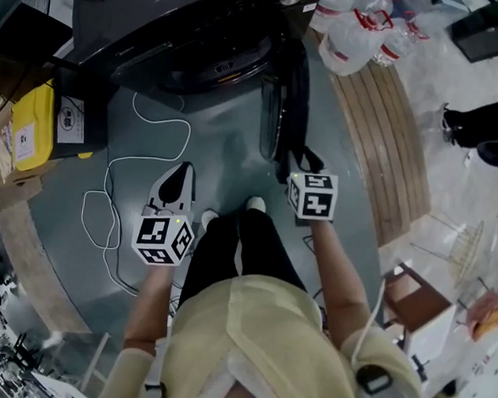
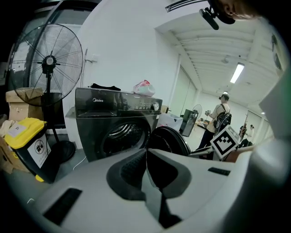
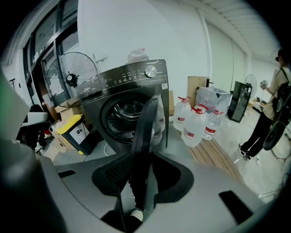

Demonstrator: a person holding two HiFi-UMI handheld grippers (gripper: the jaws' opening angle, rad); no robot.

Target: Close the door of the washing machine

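A dark front-loading washing machine (image 1: 184, 28) (image 2: 113, 123) (image 3: 132, 100) stands ahead with its drum showing. Its round door (image 1: 282, 111) (image 2: 168, 141) (image 3: 145, 132) is swung out towards me, edge-on. My right gripper (image 1: 298, 165) (image 3: 141, 182) straddles the door's free edge, and the rim fills the gap between its pads. My left gripper (image 1: 181, 176) (image 2: 145, 157) hovers over the grey floor left of the door, its jaws together with nothing between them, pointing at the machine.
A yellow-lidded bin (image 1: 33, 128) (image 2: 25, 141) and a standing fan (image 2: 47, 63) are left of the machine. A white cable (image 1: 141, 161) loops on the floor. Water bottles (image 1: 363, 32) (image 3: 195, 127) sit on a wooden pallet (image 1: 389, 136) at right. A person (image 3: 273, 109) stands beyond.
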